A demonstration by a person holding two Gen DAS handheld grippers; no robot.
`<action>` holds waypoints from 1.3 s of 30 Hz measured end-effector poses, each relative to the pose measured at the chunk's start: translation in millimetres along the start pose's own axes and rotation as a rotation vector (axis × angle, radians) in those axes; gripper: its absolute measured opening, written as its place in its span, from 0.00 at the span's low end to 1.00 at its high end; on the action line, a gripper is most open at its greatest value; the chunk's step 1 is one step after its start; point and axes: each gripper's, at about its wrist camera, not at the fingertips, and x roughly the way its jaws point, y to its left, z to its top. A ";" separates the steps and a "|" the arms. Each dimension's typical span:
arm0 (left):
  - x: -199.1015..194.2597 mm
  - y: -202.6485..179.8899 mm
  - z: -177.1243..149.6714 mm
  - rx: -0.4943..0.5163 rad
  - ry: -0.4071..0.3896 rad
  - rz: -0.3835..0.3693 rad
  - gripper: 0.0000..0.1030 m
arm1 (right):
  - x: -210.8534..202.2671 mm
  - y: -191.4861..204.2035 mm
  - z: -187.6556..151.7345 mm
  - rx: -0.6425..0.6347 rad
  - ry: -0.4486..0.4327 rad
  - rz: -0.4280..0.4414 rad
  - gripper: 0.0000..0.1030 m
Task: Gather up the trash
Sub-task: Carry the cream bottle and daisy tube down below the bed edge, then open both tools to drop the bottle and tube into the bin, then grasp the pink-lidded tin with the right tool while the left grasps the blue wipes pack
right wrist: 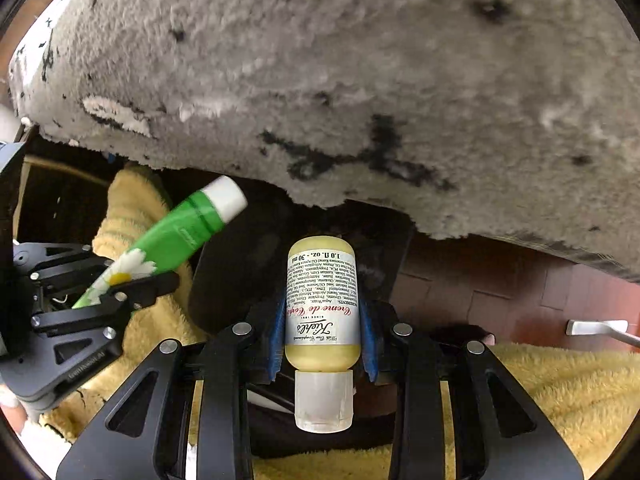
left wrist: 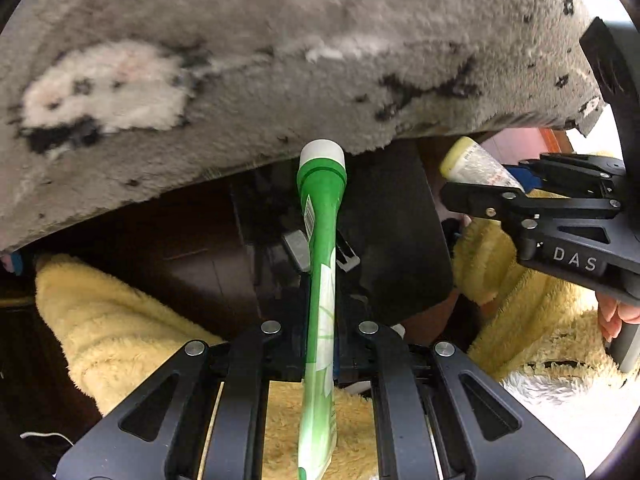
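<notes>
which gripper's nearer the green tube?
Left. The left gripper is clamped on the green tube; the right gripper sits off to its side, holding the yellow lotion bottle.

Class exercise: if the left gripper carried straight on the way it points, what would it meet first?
Probably the dark object just ahead, below the grey fluffy rug. The left gripper holds a green tube whose white cap leads. Depth is unclear.
</notes>
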 end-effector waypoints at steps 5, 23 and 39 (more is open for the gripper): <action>7.8 -2.7 3.1 0.005 0.021 -0.018 0.07 | 4.9 5.1 2.3 -0.003 -0.002 -0.013 0.31; -41.4 0.3 10.0 -0.020 -0.102 0.037 0.65 | -40.4 -15.3 -1.3 0.066 -0.137 -0.105 0.79; -157.7 -4.2 38.8 -0.001 -0.393 0.084 0.88 | -161.1 -51.3 27.5 0.102 -0.422 -0.131 0.90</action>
